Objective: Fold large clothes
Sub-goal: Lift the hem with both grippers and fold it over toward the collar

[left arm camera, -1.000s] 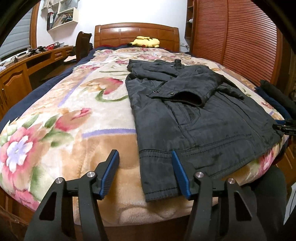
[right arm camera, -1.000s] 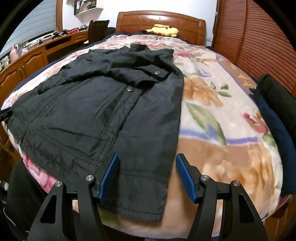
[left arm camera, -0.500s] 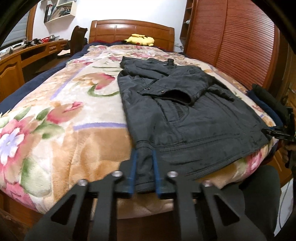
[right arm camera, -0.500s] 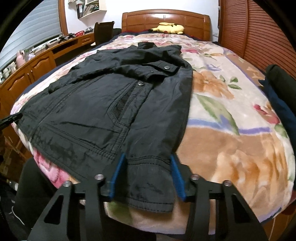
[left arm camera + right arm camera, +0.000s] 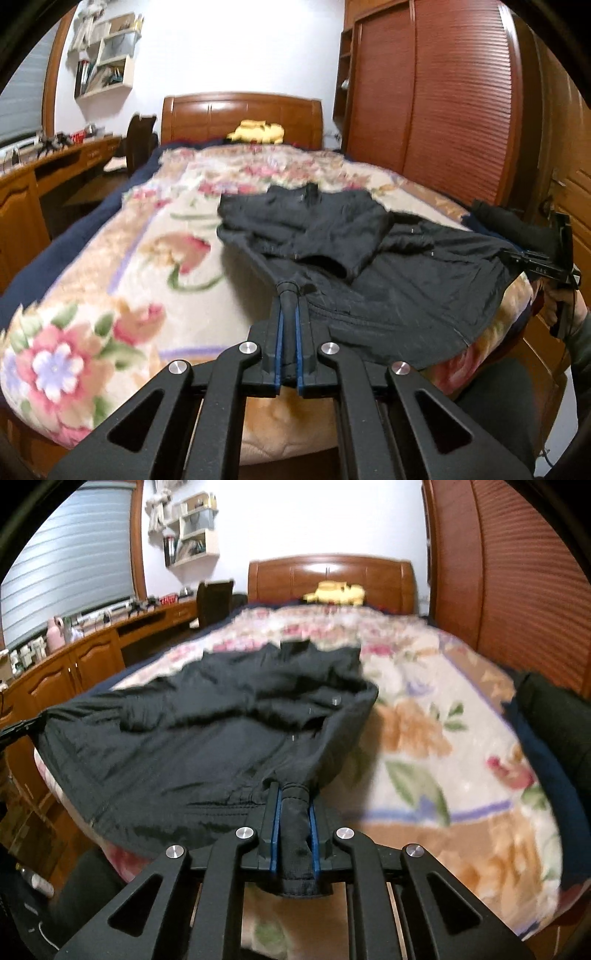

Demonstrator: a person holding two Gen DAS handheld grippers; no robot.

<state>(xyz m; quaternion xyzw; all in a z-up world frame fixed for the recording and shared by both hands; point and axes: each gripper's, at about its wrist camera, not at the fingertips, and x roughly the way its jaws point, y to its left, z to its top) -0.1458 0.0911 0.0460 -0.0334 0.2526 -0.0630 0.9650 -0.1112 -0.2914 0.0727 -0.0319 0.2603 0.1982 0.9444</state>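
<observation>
One black jacket [image 5: 399,280] lies on the floral blanket [image 5: 122,280] of the bed, collar toward the headboard [image 5: 242,114], a sleeve folded across its chest. Its fabric is matte and creased, with small metal snaps. The hem is lifted off the blanket at both bottom corners, so the cloth hangs taut between them. The left gripper [image 5: 289,317] is clenched on one hem corner, bunched thin between its blue pads. The right gripper [image 5: 293,812] is closing on the other corner, a thick roll of hem squeezed between its pads. Two grippers, one jacket, one yellow plush [image 5: 336,592] by the headboard.
</observation>
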